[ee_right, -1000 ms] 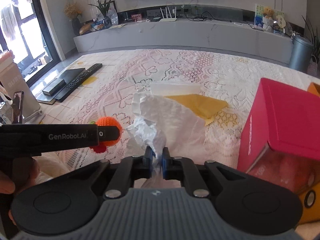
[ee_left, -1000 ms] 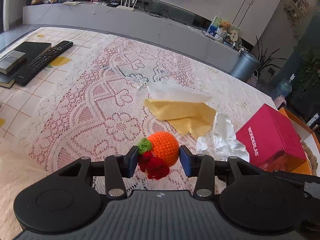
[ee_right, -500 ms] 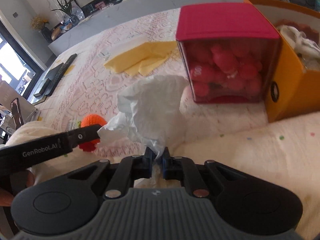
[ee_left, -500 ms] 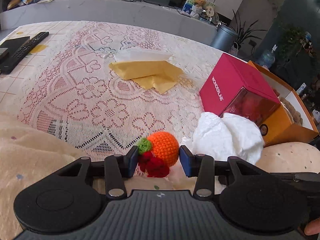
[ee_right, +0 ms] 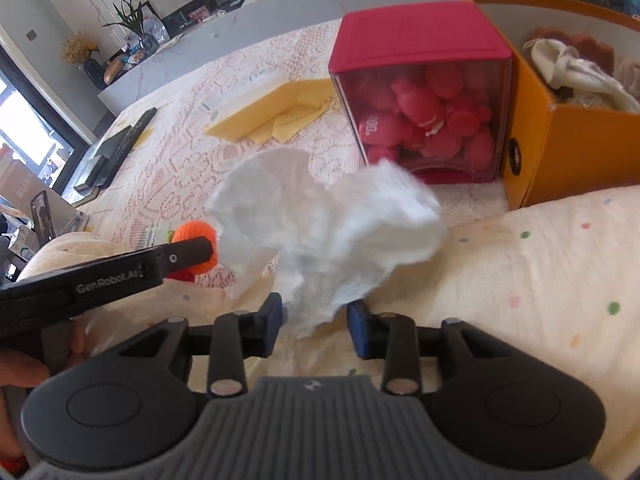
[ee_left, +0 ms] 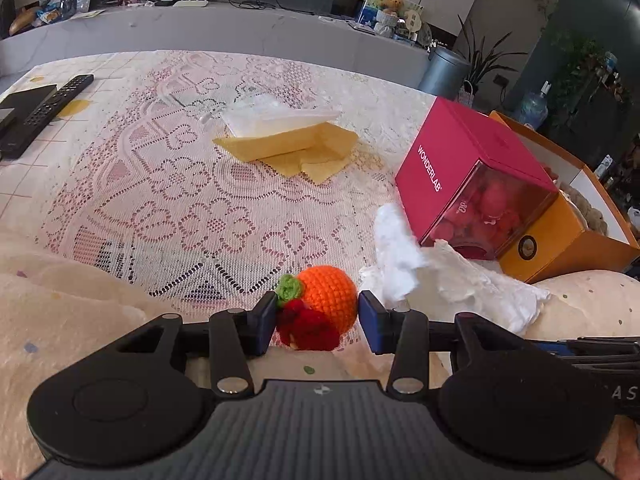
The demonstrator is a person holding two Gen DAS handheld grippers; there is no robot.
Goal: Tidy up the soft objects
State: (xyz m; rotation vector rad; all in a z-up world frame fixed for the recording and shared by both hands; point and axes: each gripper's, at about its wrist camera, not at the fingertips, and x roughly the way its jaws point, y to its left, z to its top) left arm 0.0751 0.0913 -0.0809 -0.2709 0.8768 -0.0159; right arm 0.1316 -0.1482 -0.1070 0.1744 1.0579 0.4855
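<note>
My left gripper (ee_left: 318, 322) is shut on a crocheted orange toy (ee_left: 326, 294) with a green leaf and red bits, held above the cream blanket; the toy also shows in the right wrist view (ee_right: 198, 240). My right gripper (ee_right: 314, 324) is open, and a crumpled white tissue (ee_right: 328, 224) sits loose between and ahead of its fingers, blurred. The tissue shows at the right in the left wrist view (ee_left: 440, 276).
A red WONDERLAB box (ee_left: 472, 176) with a clear front stands beside an orange box (ee_right: 560, 128) holding soft items. A yellow cloth (ee_left: 288, 144) with a white one on it lies mid-table. Remote controls (ee_left: 40, 108) lie far left. Cream dotted blanket (ee_right: 540, 280) in front.
My right gripper has opened and let go of the white tissue. Both grippers moved from over the table back to the blanket near the boxes. The left still holds the orange toy.
</note>
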